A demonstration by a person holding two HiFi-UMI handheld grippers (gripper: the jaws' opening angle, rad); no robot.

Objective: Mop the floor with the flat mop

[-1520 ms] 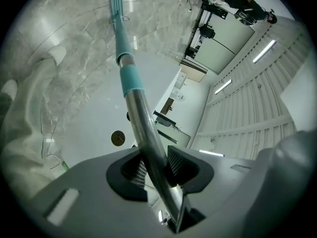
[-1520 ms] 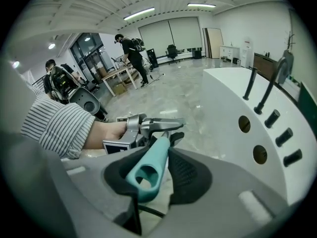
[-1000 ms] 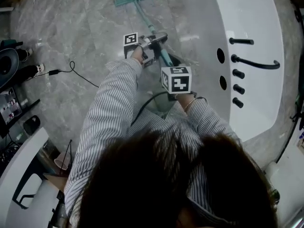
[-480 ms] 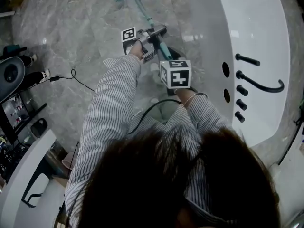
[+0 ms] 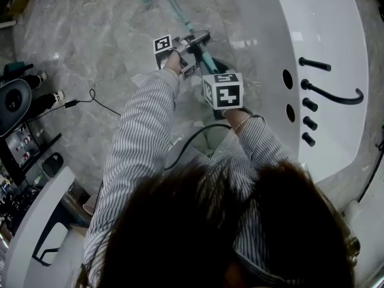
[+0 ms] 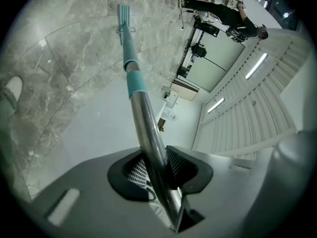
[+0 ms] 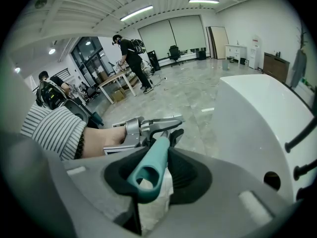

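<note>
Change: flat mop point(image 5: 180, 14) reaches farther up the floor point(image 5: 90, 35) than a second ago — both hands have pushed forward, so a stroke looks under way.
Left gripper point(image 6: 154, 168): level, arm outstretched, jaws closing on the metal shaft.
Right gripper point(image 7: 157, 168): tilted downward, close to the body — jaws clamp the teal handle end.
Mop head: flat on the floor, beside the white tub point(image 5: 336, 41).
</note>
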